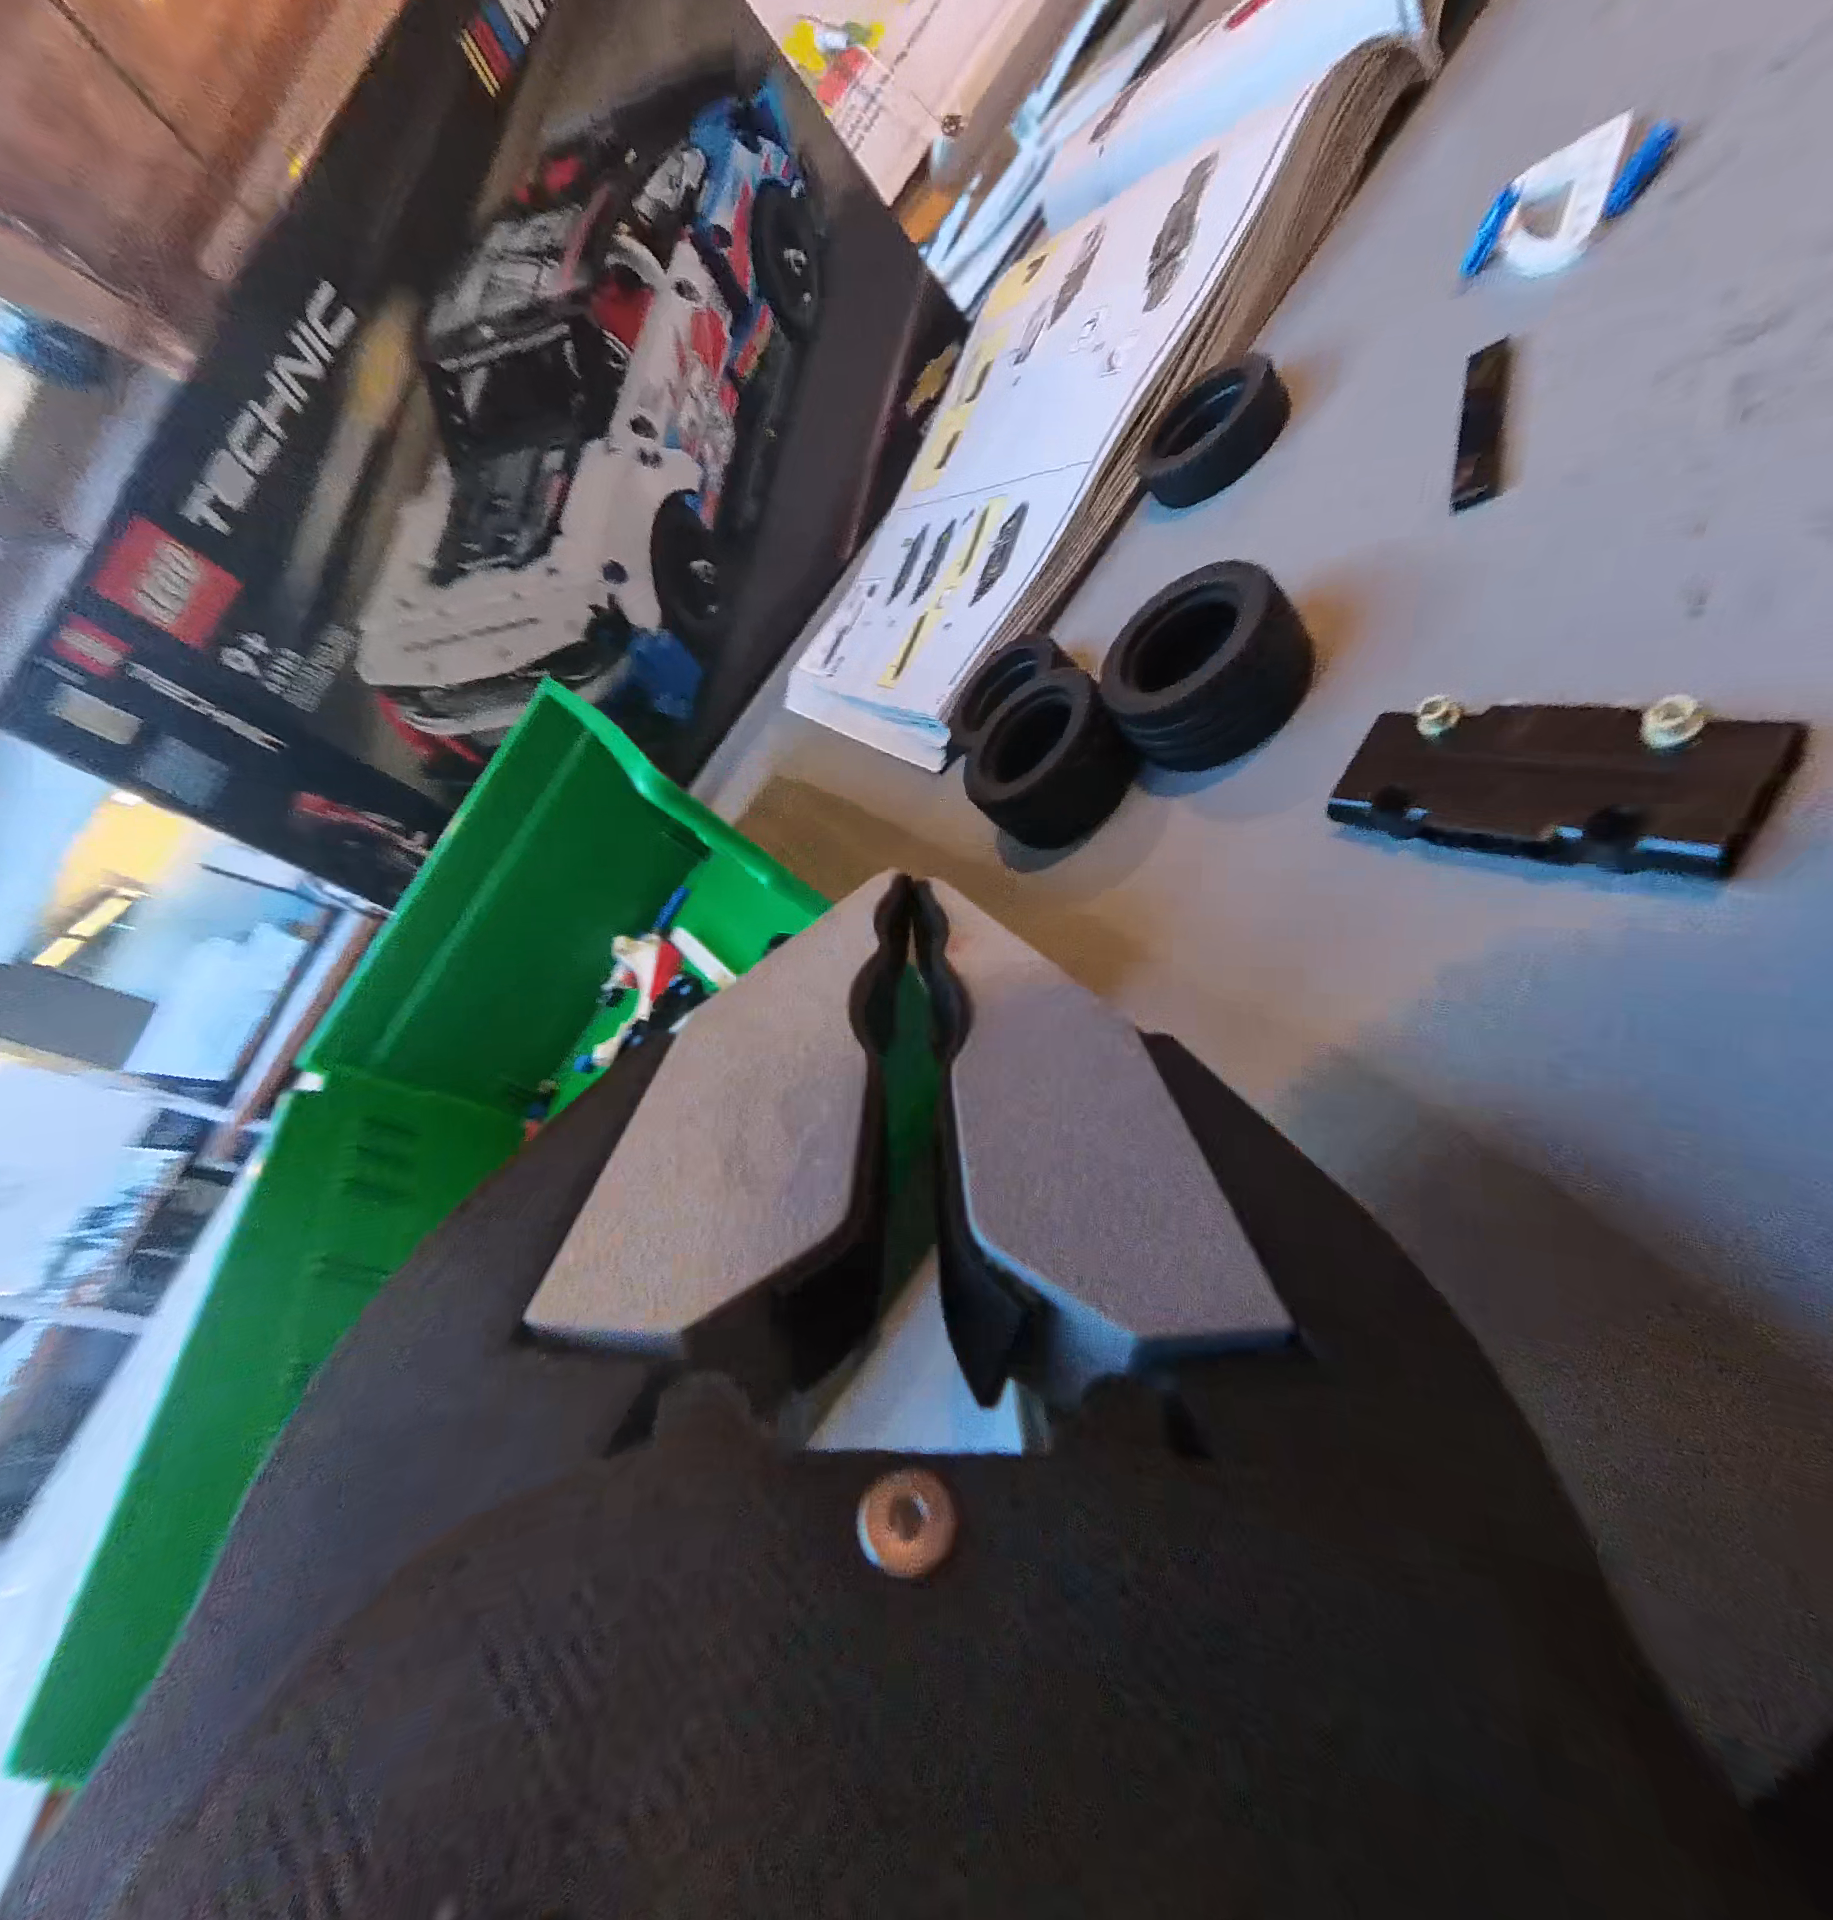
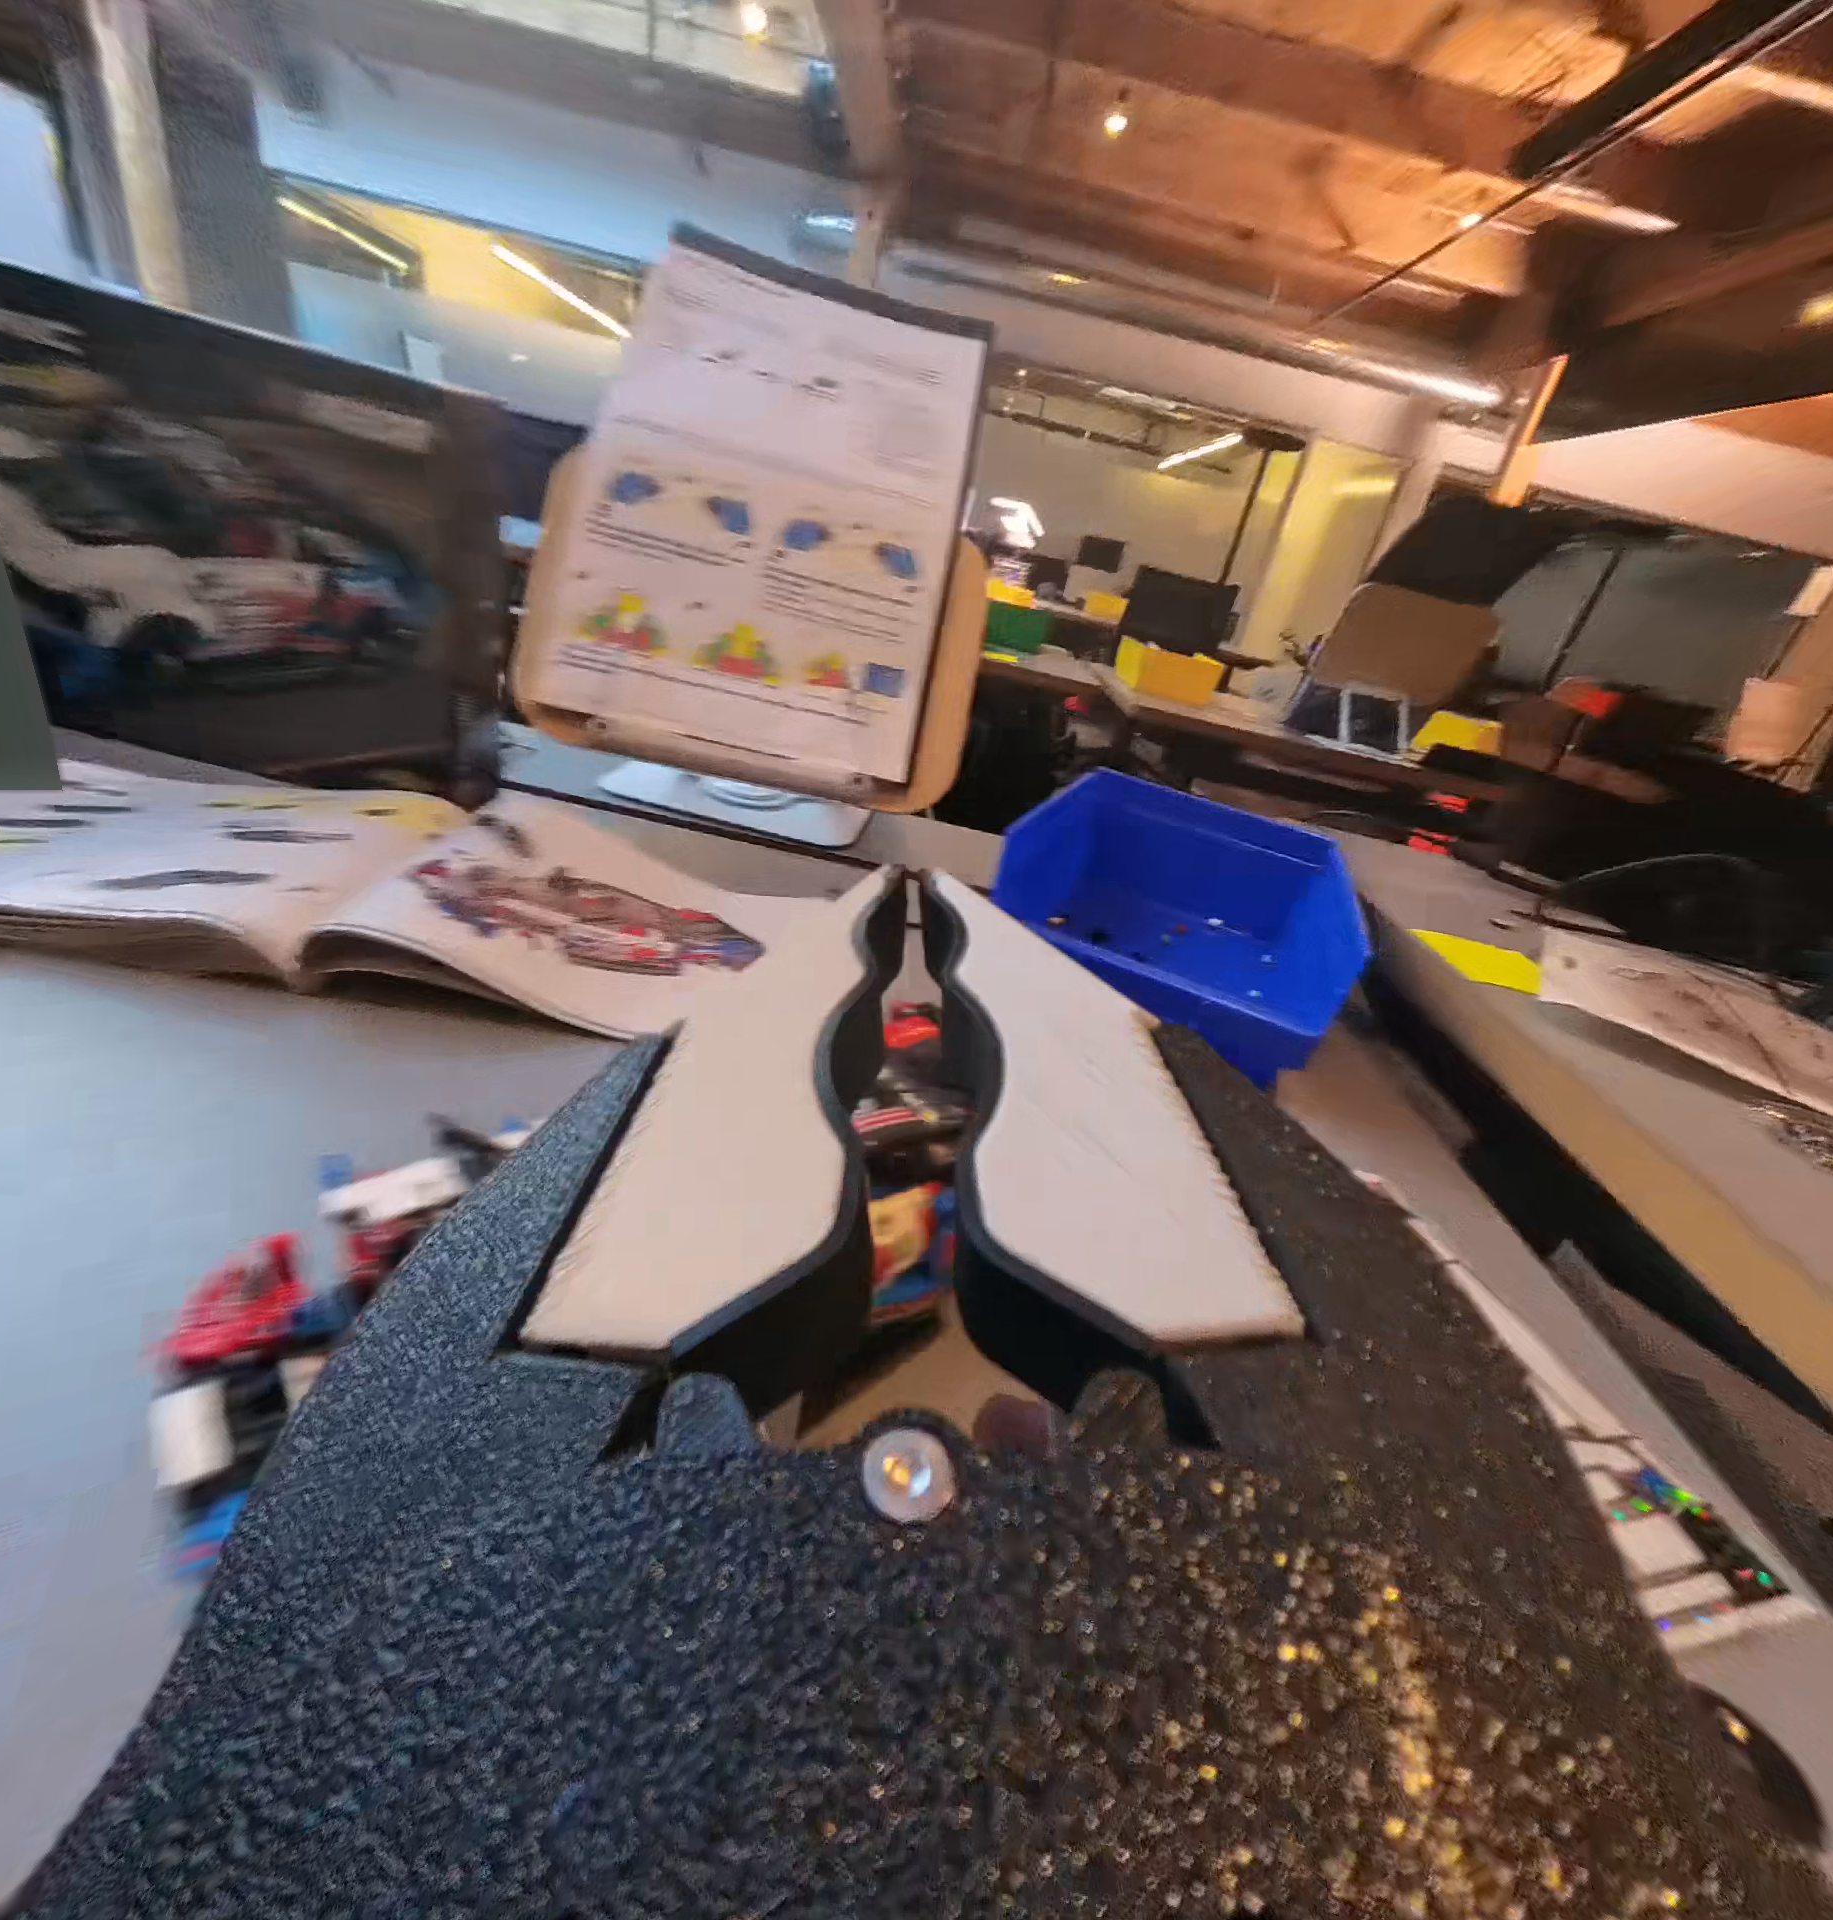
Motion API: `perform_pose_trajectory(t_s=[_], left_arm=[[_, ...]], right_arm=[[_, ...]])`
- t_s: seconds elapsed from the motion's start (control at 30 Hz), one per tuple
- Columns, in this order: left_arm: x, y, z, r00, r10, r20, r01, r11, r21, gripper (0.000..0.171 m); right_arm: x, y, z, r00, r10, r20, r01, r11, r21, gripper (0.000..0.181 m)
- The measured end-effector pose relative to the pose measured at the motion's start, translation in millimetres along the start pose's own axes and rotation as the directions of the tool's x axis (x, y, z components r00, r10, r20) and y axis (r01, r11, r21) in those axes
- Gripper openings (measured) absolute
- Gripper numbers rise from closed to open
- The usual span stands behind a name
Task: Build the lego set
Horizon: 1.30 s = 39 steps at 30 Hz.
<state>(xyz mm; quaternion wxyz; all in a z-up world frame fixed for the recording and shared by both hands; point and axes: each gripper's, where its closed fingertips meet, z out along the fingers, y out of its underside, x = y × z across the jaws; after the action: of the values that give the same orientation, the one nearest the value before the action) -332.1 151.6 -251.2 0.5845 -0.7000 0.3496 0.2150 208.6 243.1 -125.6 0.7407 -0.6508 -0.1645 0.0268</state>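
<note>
Both my grippers, left [image 1: 913, 896] and right [image 2: 913, 883], had fingers together, empty. Beneath the right lay the half-built car [image 2: 896, 1164] (blurred); descending blind could knock pieces loose across the worktop [image 2: 81, 1122].

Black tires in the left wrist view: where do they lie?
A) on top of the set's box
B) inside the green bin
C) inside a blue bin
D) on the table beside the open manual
D: the tires lie on the grey table along the edge of the manual.
</note>
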Motion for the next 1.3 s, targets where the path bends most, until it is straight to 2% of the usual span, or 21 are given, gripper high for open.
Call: perform_pose_trajectory(t_s=[0.13,0.27,0.33,0.37,0.43,0.53,0.63,0.8,0.93,1.1,1.2,1.3], left_arm=[[-4.8,10.3,8.7,0.997,0.046,0.061,-0.041,0.996,-0.079,0.0],[-11.4,22.0,15.0,0.996,0.03,0.086,-0.016,0.988,-0.155,0.0],[-13.9,24.9,16.5,0.997,0.0,0.083,0.014,0.986,-0.169,0.0],[-14.9,24.5,15.8,0.996,-0.003,0.089,0.018,0.986,-0.166,0.0],[-9.8,21.3,14.5,0.997,0.034,0.076,-0.023,0.989,-0.148,0.0],[-0.3,9.4,8.4,0.991,0.119,0.069,-0.114,0.991,-0.07,0.0],[-1.8,8.4,6.0,0.986,0.136,0.093,-0.131,0.989,-0.063,0.0],[-16.4,18.2,-1.9,0.968,0.173,0.183,-0.158,0.983,-0.093,0.0],[-19.0,25.7,-4.7,0.979,0.141,0.144,-0.129,0.988,-0.089,0.0],[-21.3,16.2,-12.4,0.967,0.162,0.195,-0.161,0.987,-0.024,0.0],[-21.5,21.1,-9.4,0.968,0.17,0.187,-0.162,0.985,-0.057,0.0],[-21.9,27.5,-11.0,0.941,0.265,0.209,-0.259,0.964,-0.057,0.0]], right_arm=[[49.5,47.9,45.3,1.0,-0.016,-0.017,0.014,0.994,-0.109,0.0],[65.4,96.8,66.8,0.994,0.106,-0.023,-0.109,0.97,-0.217,0.0],[67.5,111.1,69.7,0.991,0.128,-0.04,-0.134,0.962,-0.239,0.0],[71.8,107.5,69.6,0.991,0.119,-0.068,-0.132,0.962,-0.238,0.0],[68.8,92.2,70.0,0.991,0.124,-0.056,-0.131,0.982,-0.139,0.0],[66.7,88.9,73.2,0.989,0.14,-0.053,-0.146,0.982,-0.121,0.0],[69.6,86.1,69.8,0.986,0.149,-0.069,-0.155,0.983,-0.101,0.0],[78.3,93.3,69.2,0.972,0.216,-0.096,-0.226,0.967,-0.114,0.0],[82.0,95.3,69.1,0.967,0.232,-0.11,-0.244,0.963,-0.114,0.003],[79.8,97.2,71.1,0.966,0.241,-0.095,-0.252,0.96,-0.122,0.007],[75.8,97.2,73.0,0.966,0.249,-0.074,-0.257,0.958,-0.125,0.008],[64.0,95.5,76.8,0.963,0.269,-0.031,-0.271,0.954,-0.127,0.009]])
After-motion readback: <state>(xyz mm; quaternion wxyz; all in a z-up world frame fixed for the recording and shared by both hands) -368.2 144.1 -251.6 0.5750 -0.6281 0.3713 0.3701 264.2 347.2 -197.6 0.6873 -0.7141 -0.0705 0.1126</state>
